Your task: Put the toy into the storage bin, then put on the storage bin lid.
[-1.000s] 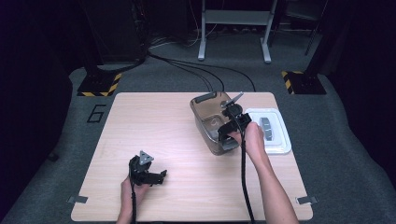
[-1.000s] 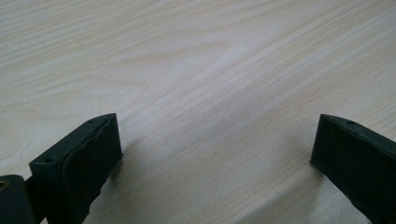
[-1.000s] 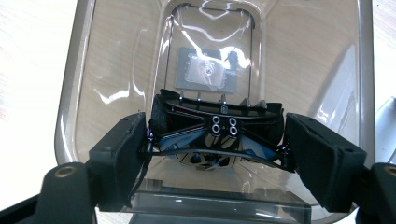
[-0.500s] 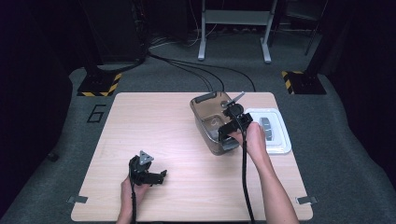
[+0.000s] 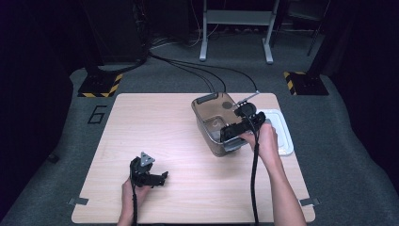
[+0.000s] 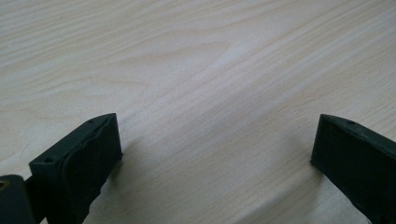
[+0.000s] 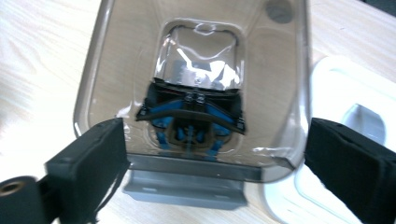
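Closest to the person, the left gripper (image 5: 149, 176) sits low over the near-left part of the wooden table (image 5: 155, 127), jaws spread wide with nothing but bare wood grain between them. It's well apart from everything else.

Further out, right of centre, the right gripper (image 5: 234, 133) hovers at the near end of a smoky translucent plastic container (image 5: 214, 110), a tall tub with rounded corners. From the right gripper view its jaws are also wide apart, one on each side of the tub's near end, not touching the walls as far as I can tell. Down inside there's a blue and black mechanism (image 7: 191, 119) under some crinkled clear film or glare, hard to say which. A grey latch tab (image 7: 184, 186) sticks out at the near rim.

Just beside the tub on the right lies a white lid (image 5: 280, 132), flat on the table, looks like it belongs to it.

Handling guess: the tub looks like rigid, thin-walled plastic, light, and smooth enough to be slippery. Squeezing mid-wall could flex it or let it slide, so I'd pinch the rim or the grey tab, where it's stiffest. The bit inside may make it bottom-heavy, so keep it level.

Beyond the table: grey carpet, black cables (image 5: 188, 66), hazard-striped floor plates (image 5: 99, 87).
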The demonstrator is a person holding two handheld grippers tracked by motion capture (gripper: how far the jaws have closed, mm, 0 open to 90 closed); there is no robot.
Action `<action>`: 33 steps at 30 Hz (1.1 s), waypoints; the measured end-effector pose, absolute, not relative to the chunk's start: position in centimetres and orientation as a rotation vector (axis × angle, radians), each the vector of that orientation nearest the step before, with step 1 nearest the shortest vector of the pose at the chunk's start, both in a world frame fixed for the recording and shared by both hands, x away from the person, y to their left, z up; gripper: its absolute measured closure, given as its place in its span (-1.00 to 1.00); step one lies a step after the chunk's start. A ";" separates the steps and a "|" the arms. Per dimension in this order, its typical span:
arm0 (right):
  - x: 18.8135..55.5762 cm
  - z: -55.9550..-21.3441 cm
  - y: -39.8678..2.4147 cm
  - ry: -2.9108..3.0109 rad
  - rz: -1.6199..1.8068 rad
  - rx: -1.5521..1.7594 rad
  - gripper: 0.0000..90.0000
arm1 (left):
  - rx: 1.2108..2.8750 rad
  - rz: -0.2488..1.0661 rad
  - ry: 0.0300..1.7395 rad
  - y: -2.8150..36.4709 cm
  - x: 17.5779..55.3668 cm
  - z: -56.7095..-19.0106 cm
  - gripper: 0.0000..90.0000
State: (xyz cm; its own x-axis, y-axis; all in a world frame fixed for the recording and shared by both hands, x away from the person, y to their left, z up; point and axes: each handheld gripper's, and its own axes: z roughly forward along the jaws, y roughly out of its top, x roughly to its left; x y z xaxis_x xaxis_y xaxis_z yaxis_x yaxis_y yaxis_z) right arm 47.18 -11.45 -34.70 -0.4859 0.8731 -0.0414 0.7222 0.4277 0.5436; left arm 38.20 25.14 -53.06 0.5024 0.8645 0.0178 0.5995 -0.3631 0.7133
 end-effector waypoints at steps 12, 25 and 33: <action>46.7 -34.3 -17.2 2.255 0.722 1.464 -1.00 | 2.095 0.522 1.194 25.1 38.2 -53.1 -0.97; 48.0 -38.2 -22.6 2.158 0.685 1.619 -1.00 | 2.094 0.523 1.195 25.1 38.2 -53.1 -0.97; 49.1 -40.9 -24.0 2.129 0.673 1.680 -1.00 | 2.096 0.523 1.192 25.1 38.2 -53.1 -0.97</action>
